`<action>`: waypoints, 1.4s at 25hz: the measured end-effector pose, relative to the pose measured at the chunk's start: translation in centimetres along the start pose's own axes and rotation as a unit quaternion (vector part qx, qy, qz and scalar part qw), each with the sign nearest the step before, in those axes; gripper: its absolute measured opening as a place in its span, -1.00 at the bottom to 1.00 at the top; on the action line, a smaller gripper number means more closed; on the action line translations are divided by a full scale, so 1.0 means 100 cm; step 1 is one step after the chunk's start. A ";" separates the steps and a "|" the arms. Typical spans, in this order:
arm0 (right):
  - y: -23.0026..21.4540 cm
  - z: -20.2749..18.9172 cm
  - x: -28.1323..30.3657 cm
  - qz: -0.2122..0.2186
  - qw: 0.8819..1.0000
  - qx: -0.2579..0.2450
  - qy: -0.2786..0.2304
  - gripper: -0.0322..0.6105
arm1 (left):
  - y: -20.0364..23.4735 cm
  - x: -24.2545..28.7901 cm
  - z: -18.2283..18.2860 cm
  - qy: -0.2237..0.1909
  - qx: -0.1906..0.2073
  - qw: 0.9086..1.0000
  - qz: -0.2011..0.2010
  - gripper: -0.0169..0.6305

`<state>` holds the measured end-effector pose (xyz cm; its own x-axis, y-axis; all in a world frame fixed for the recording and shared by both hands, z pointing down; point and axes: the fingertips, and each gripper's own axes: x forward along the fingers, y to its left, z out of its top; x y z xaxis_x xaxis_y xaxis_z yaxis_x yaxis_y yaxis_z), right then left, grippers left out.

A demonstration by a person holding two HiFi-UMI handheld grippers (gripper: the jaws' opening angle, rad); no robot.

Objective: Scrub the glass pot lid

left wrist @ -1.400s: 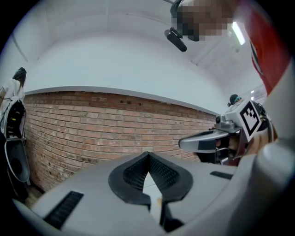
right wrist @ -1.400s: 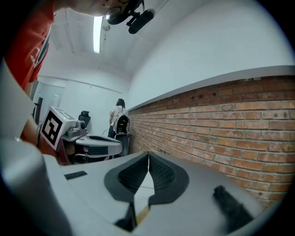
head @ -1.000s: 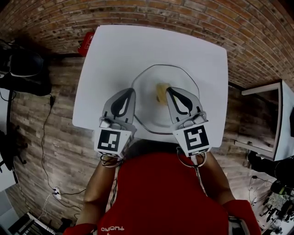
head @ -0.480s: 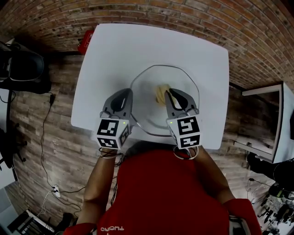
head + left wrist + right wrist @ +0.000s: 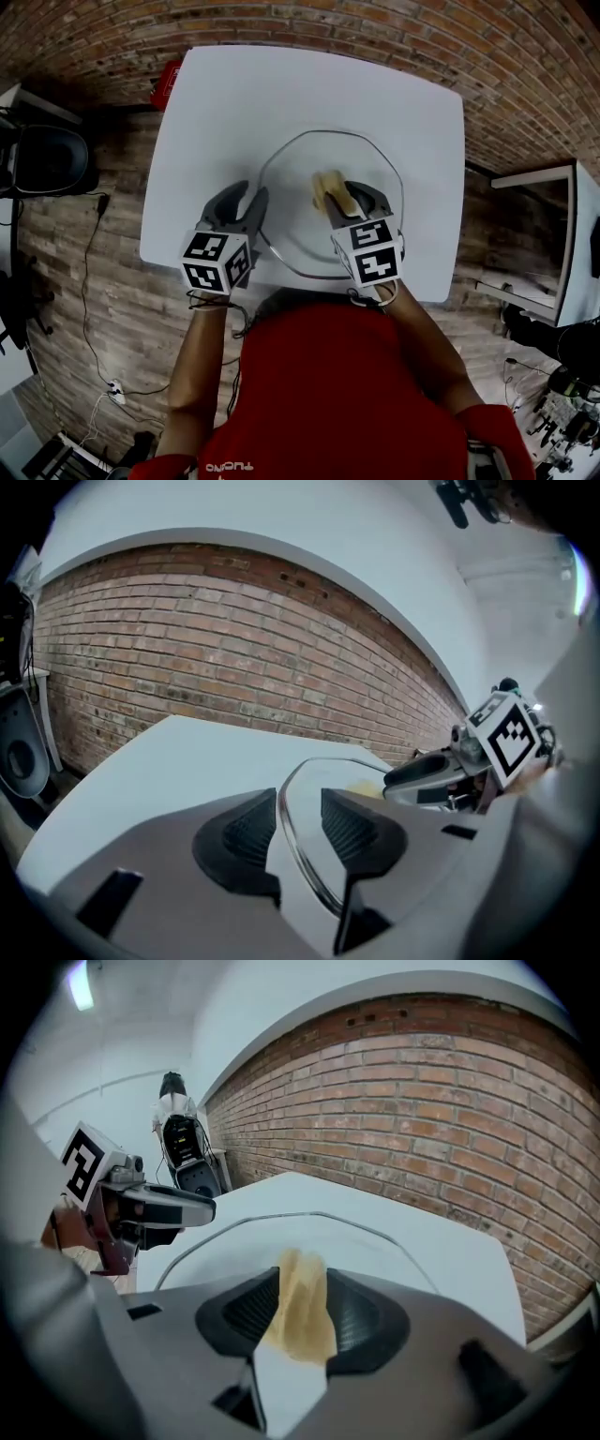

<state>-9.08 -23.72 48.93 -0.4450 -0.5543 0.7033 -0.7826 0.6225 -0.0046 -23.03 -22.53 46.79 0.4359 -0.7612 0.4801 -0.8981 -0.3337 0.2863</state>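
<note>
Jaws of the left gripper (image 5: 300,803) stand apart, having just been opening. The thin metal rim of the glass pot lid (image 5: 328,155) runs between them, and neither pad presses on it. The right gripper (image 5: 302,1288) has its jaws spread wide as well, also just opened, around a tan sponge (image 5: 302,1321). The sponge seems to brush the pads, though a light touch is hard to tell from a gap here. In the head view the left gripper sits at the lid's lower-left rim and the right one reaches over its middle. The lid lies flat at the centre of a white table (image 5: 281,84), with a brick wall (image 5: 525,66) across the top of the frame.
</note>
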 end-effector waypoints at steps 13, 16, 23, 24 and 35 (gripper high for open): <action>0.000 -0.012 0.022 0.008 0.998 0.016 0.052 -0.42 | 0.009 0.026 -0.039 0.107 -0.075 0.990 -0.059 -0.37; -0.001 -0.015 0.023 0.005 0.998 0.015 0.061 -0.43 | 0.006 0.029 -0.043 0.119 -0.076 0.988 -0.067 -0.39; 0.003 -0.016 0.024 0.010 0.998 0.016 0.067 -0.63 | 0.004 0.033 -0.044 0.123 -0.085 0.986 -0.074 -0.55; 0.002 -0.017 0.024 0.010 0.998 0.019 0.067 -0.66 | 0.004 0.033 -0.044 0.123 -0.088 0.986 -0.074 -0.56; 0.002 0.025 0.023 0.006 0.999 0.024 0.021 -0.73 | 0.004 0.030 -0.044 0.123 -0.099 0.985 -0.067 -0.59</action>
<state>-11.37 -26.29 48.78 -0.4368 -0.5223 0.7324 -0.7980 0.6008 -0.0474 -21.82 -22.54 52.01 0.5722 -0.5514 0.6071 -0.8135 -0.2878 0.5053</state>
